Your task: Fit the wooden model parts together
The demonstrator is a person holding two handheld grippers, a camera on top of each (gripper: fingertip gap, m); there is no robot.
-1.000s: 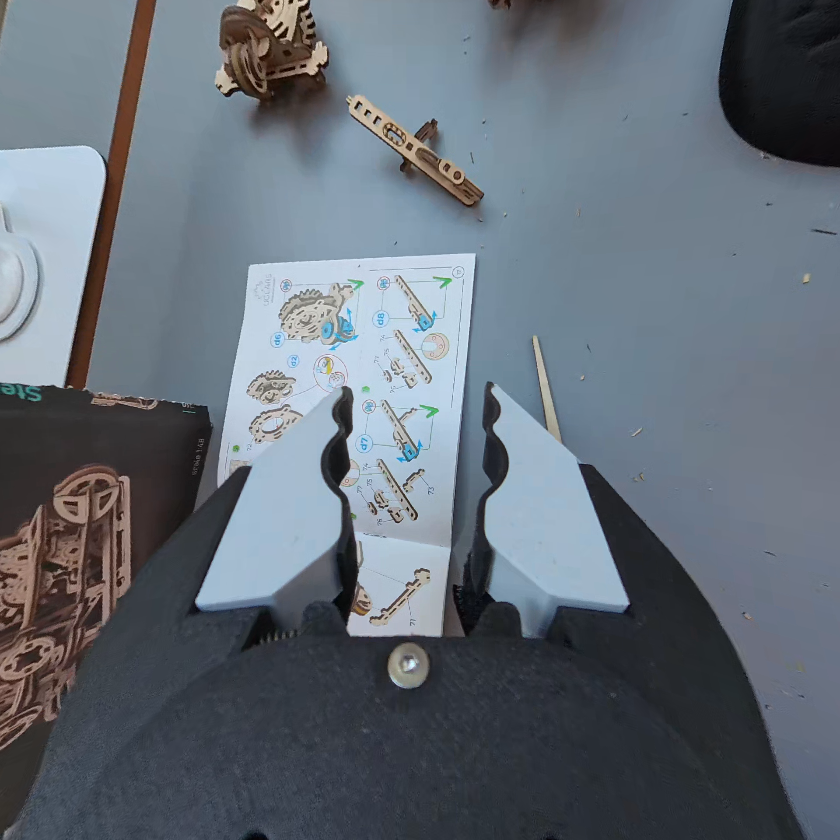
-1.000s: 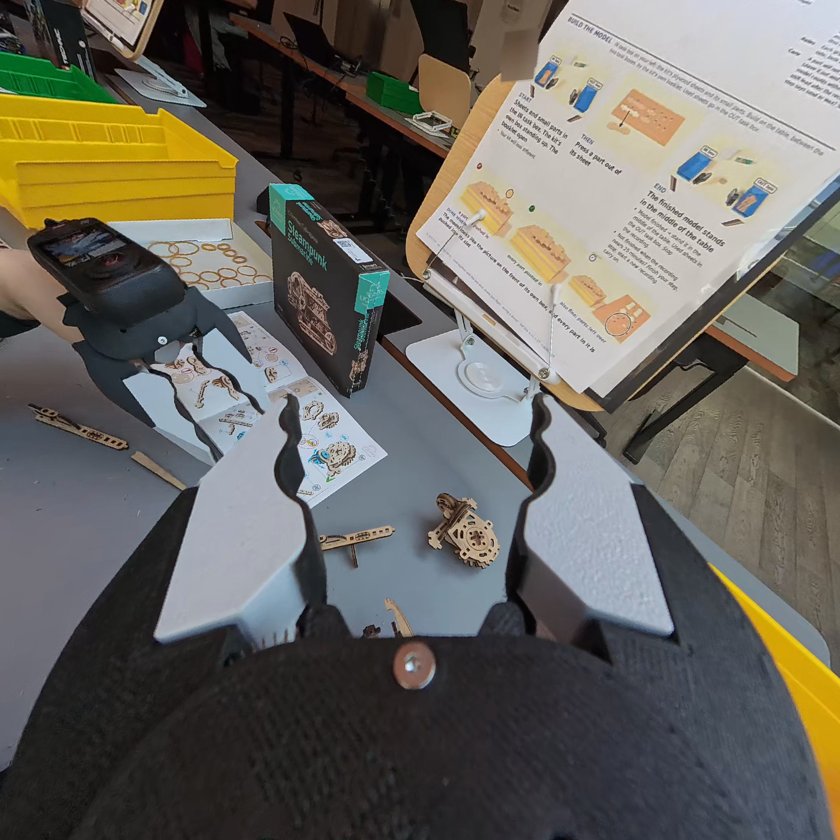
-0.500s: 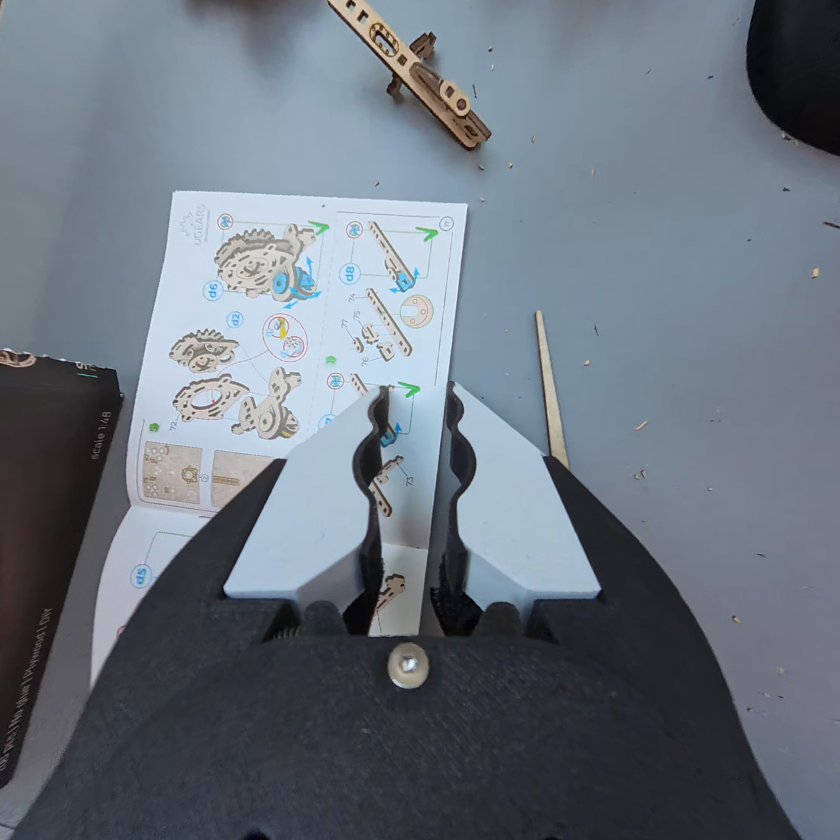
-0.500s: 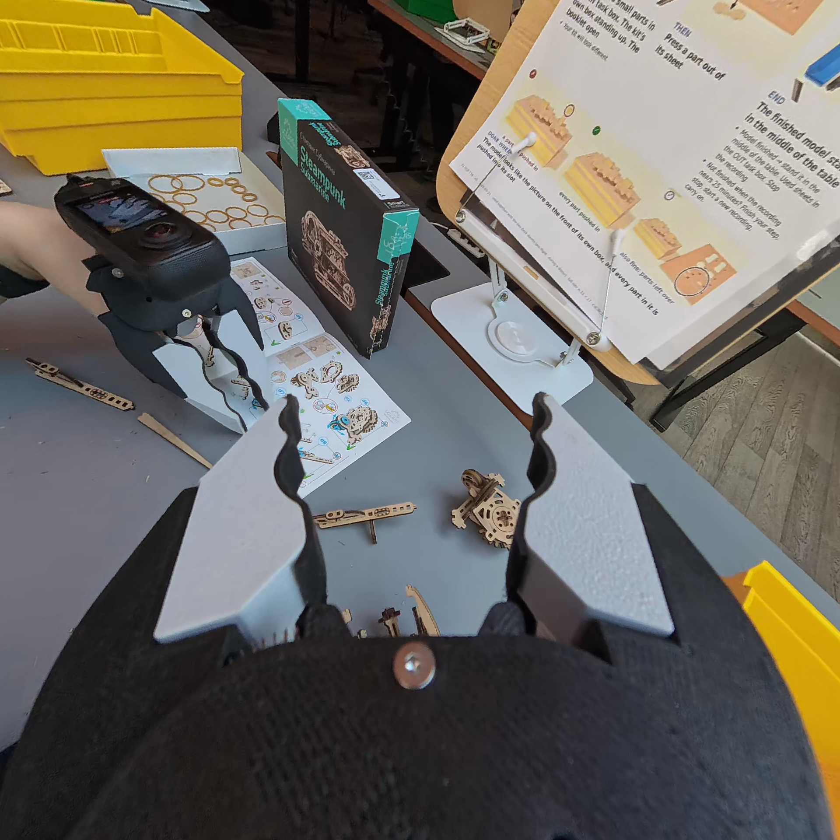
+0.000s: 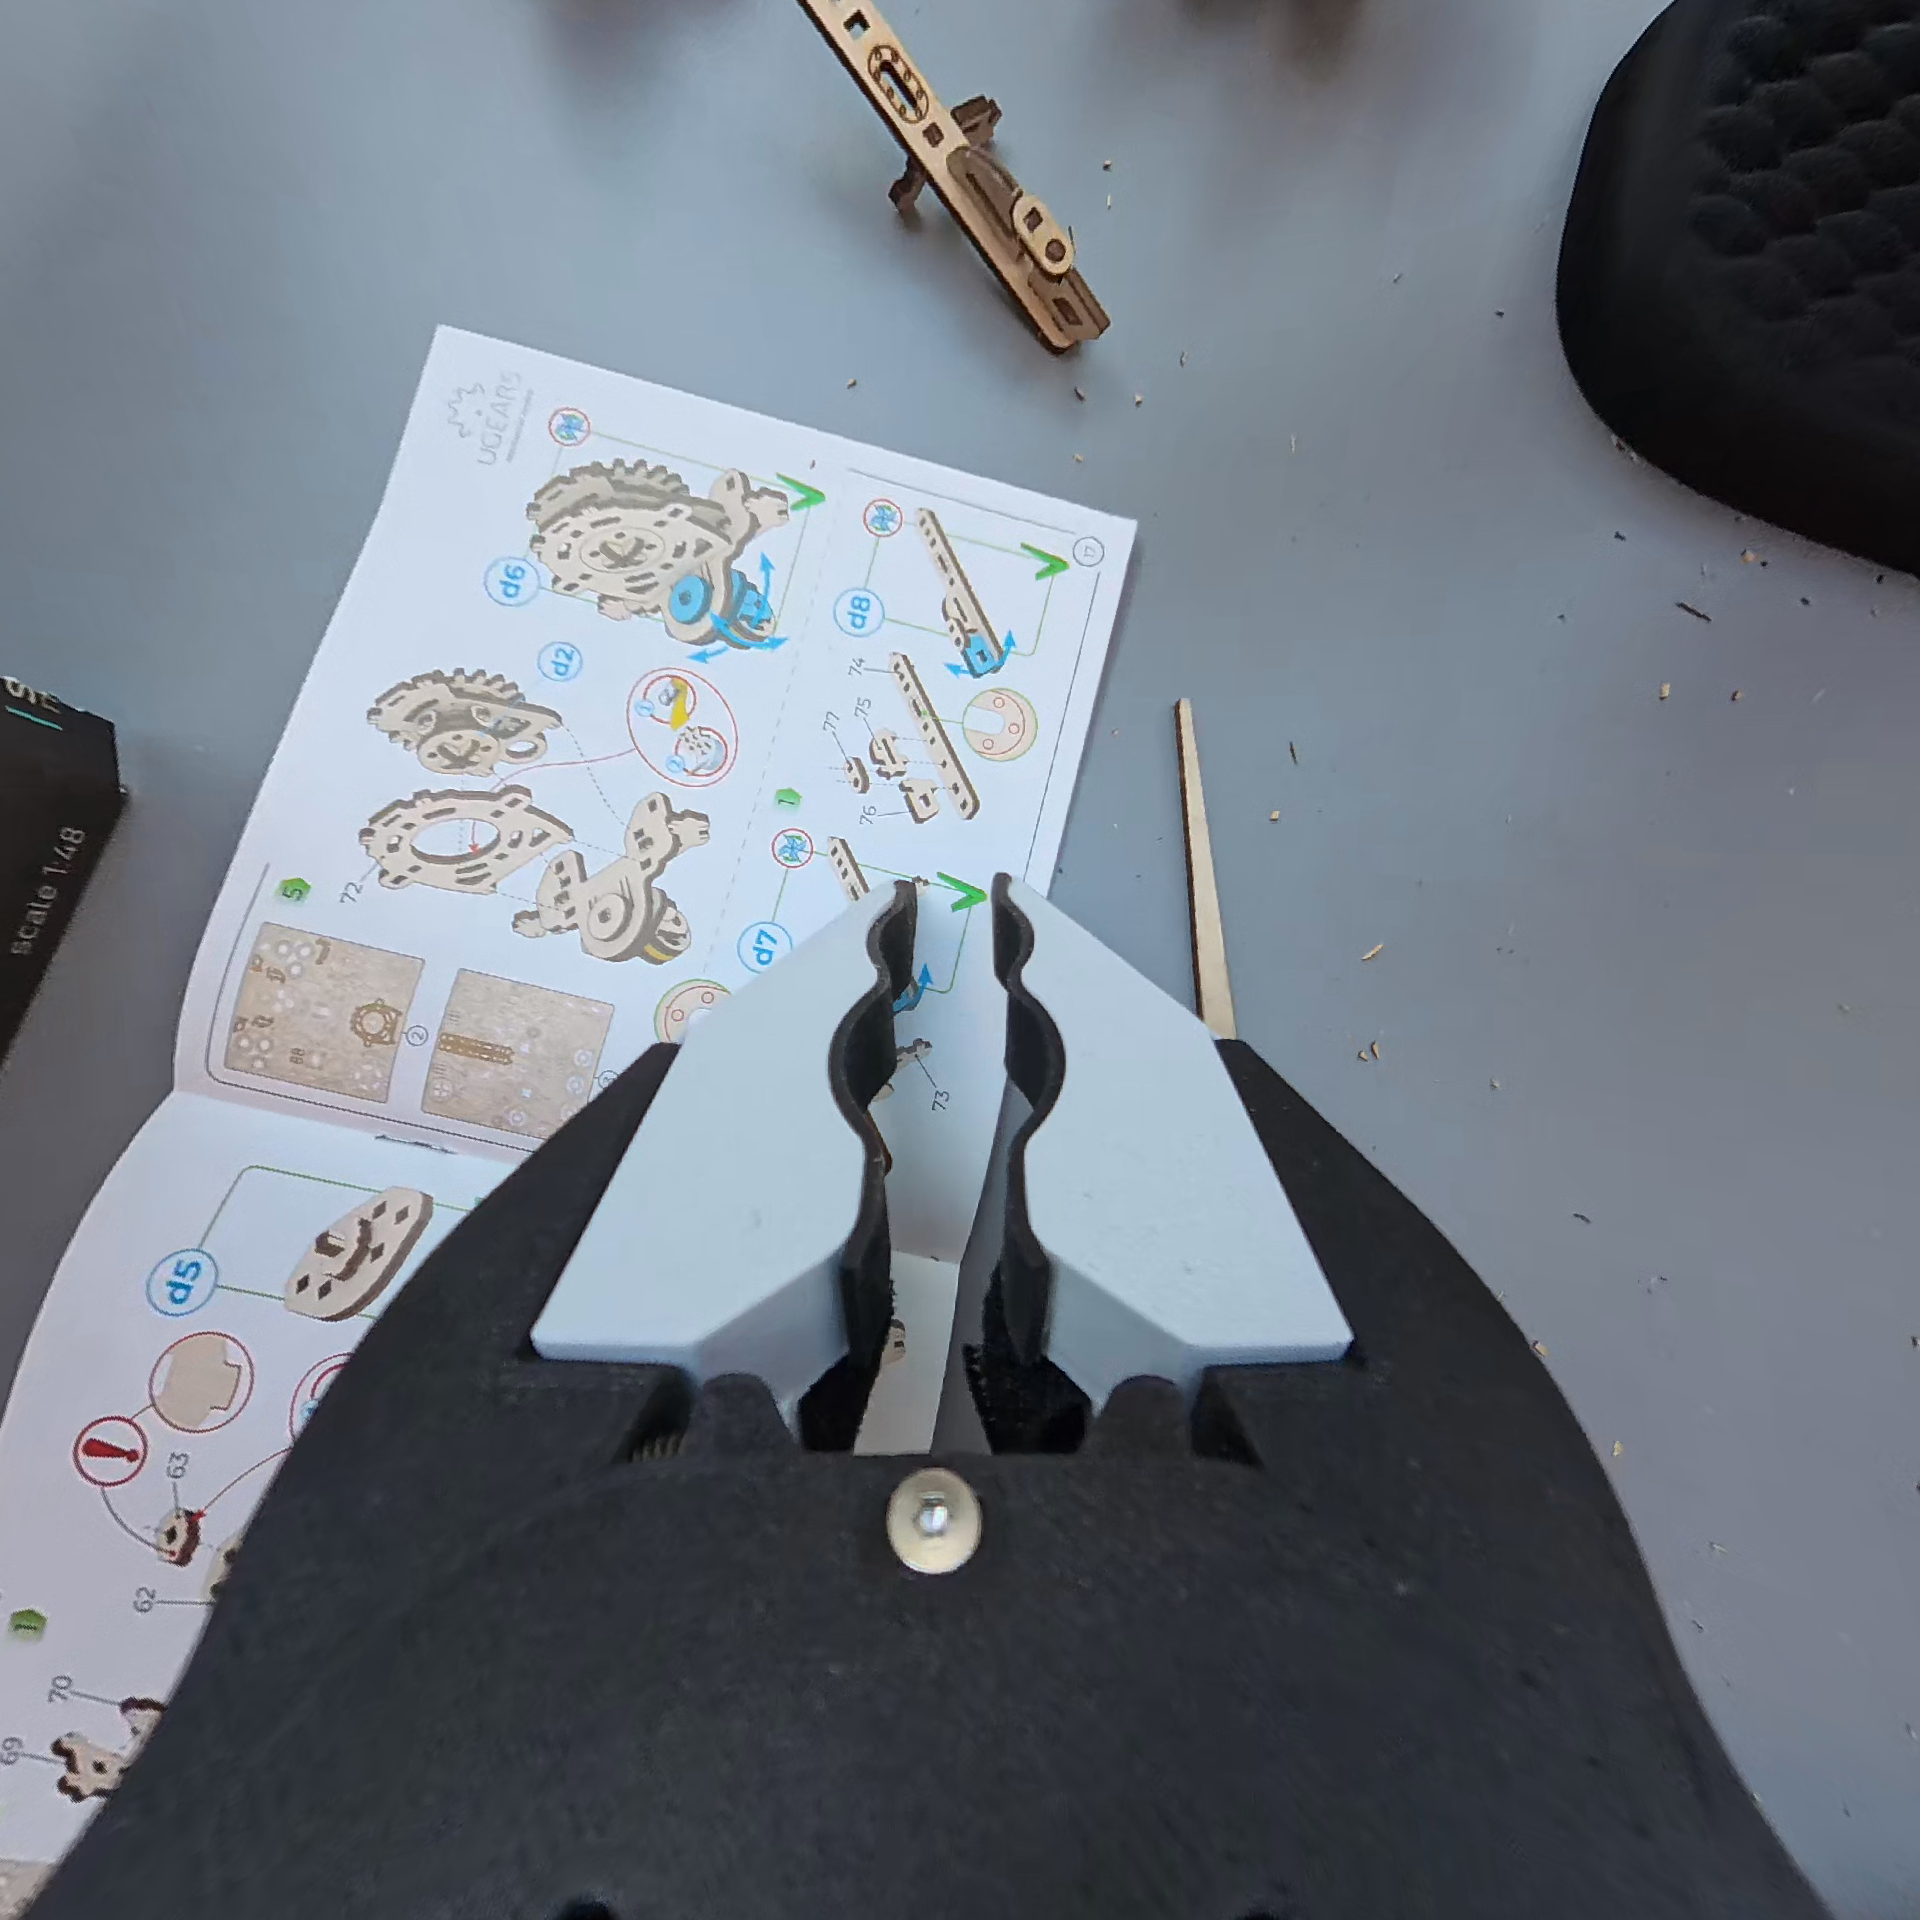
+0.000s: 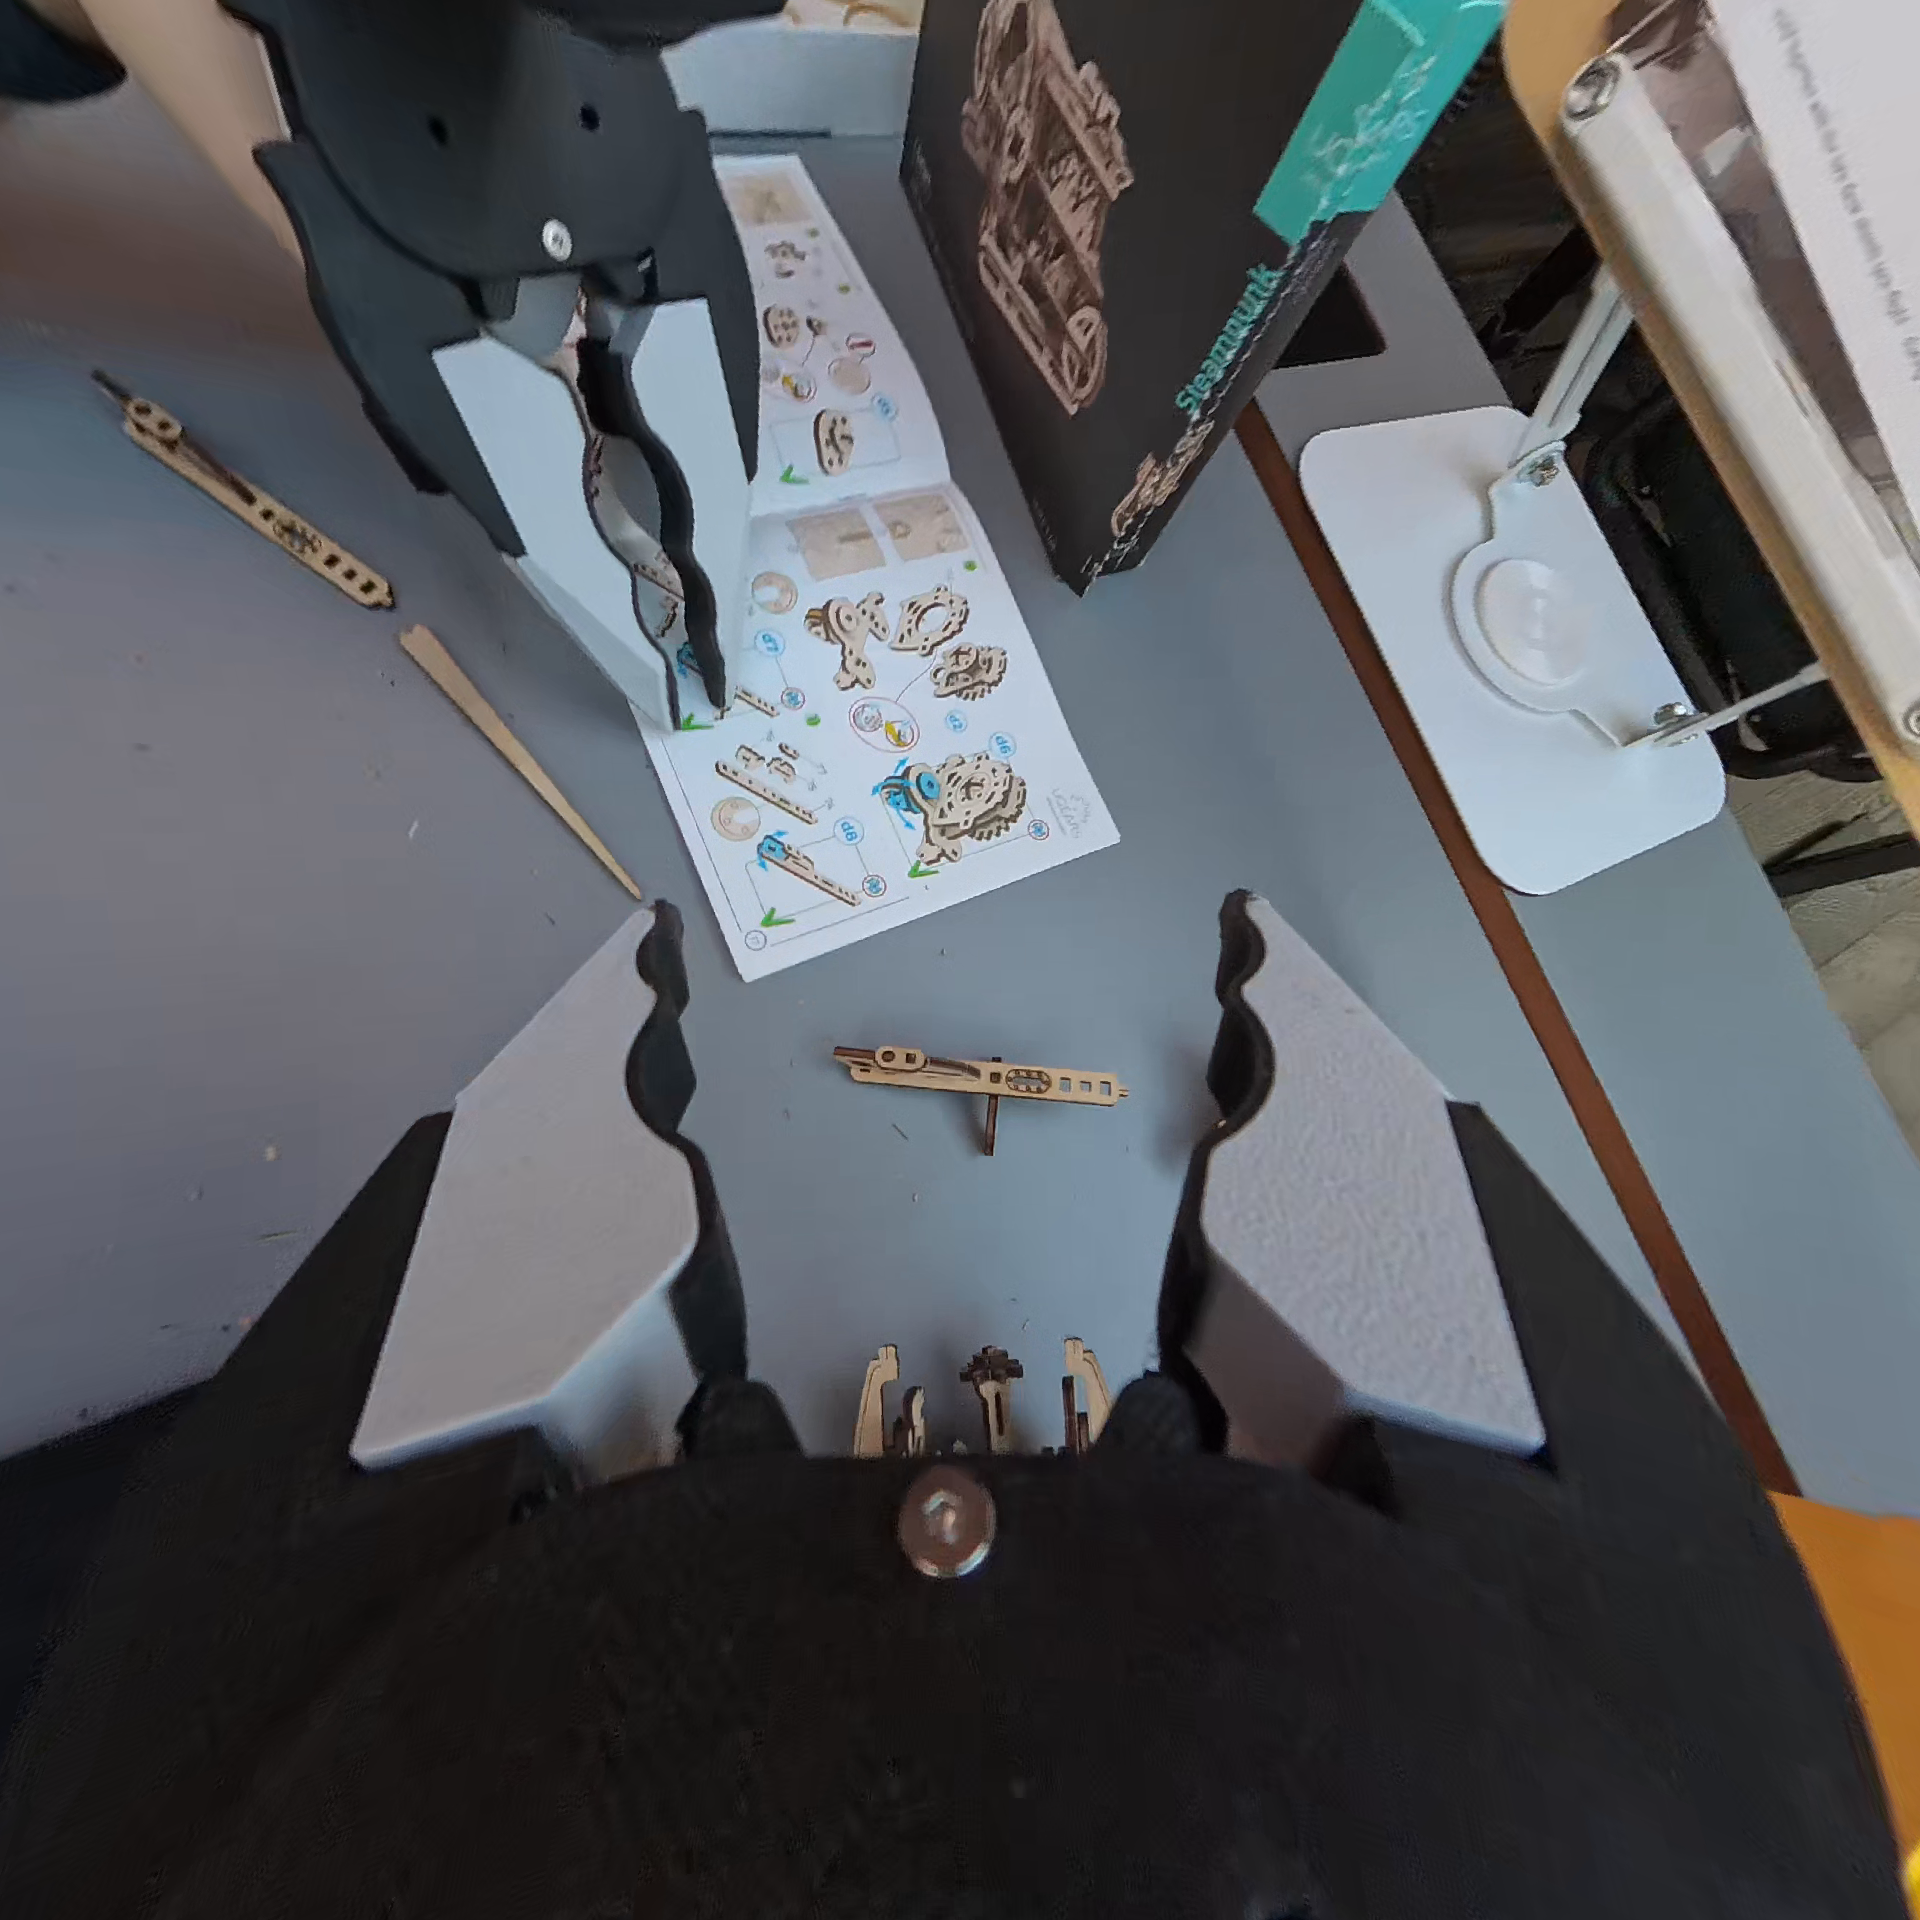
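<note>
My left gripper (image 5: 954, 888) hangs over the right part of the instruction sheet (image 5: 623, 727). Its jaws stand nearly together with a narrow gap and nothing between them. In the right wrist view its tips (image 6: 701, 696) rest on the sheet (image 6: 914, 831). My right gripper (image 6: 951, 914) is wide open and empty above the grey table. A slotted wooden bar with a cross peg (image 6: 977, 1075) lies flat between its fingers. It also shows in the left wrist view (image 5: 966, 177). Small wooden parts (image 6: 977, 1392) lie close to the right gripper's base, partly hidden.
A second wooden bar (image 6: 249, 499) and a thin wooden stick (image 6: 520, 758) lie left of the sheet; the stick (image 5: 1205, 873) sits right of my left fingers. The black kit box (image 6: 1122, 260) stands behind the sheet. A white stand base (image 6: 1507, 644) lies past the table's brown edge. Measured from the fingertips, the stick (image 5: 1205, 873) is 4 centimeters or so from the left gripper and 12 centimeters from the right. It is also in sight in the right wrist view (image 6: 555, 811).
My left jaws have narrowed from wide open to nearly together and come down onto the sheet. My right gripper has tilted down over the wooden bar; the gear assembly has left its view.
</note>
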